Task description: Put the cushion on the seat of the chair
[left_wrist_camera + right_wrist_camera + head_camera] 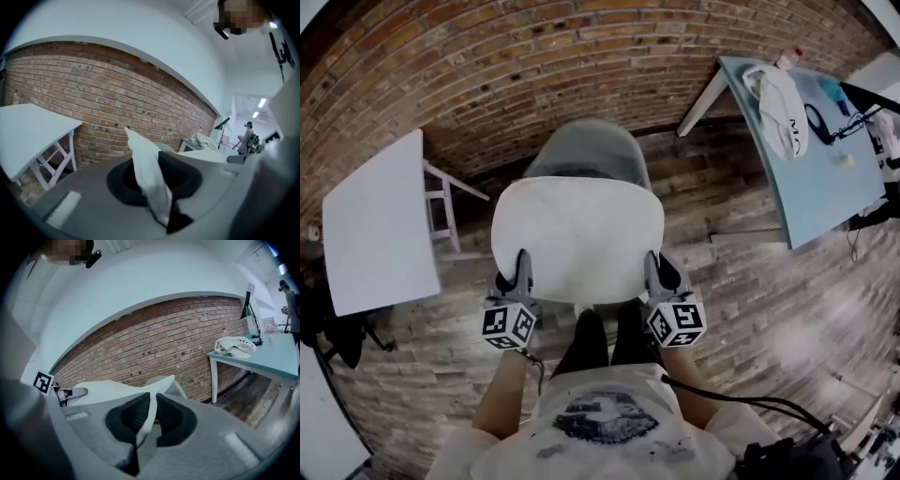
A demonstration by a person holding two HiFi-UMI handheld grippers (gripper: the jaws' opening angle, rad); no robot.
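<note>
The white cushion, held over the grey chair, hides its seat. The left gripper and the right gripper each pinch a near corner. Lettering on the far-right white bag is illegible.

From above, our two arms reach forward from the body, left forearm and right forearm, roughly parallel and set apart. Each arm ends at a gripper that points away from us and tilts a little downward. The left gripper has its marker cube at the end nearest us. The right gripper has a matching marker cube. The two grippers sit about level with each other. In the left gripper view, the jaws are closed on a thin fold of the white cushion. In the right gripper view, the jaws likewise pinch the cushion's edge. Each gripper holds one near corner.
</note>
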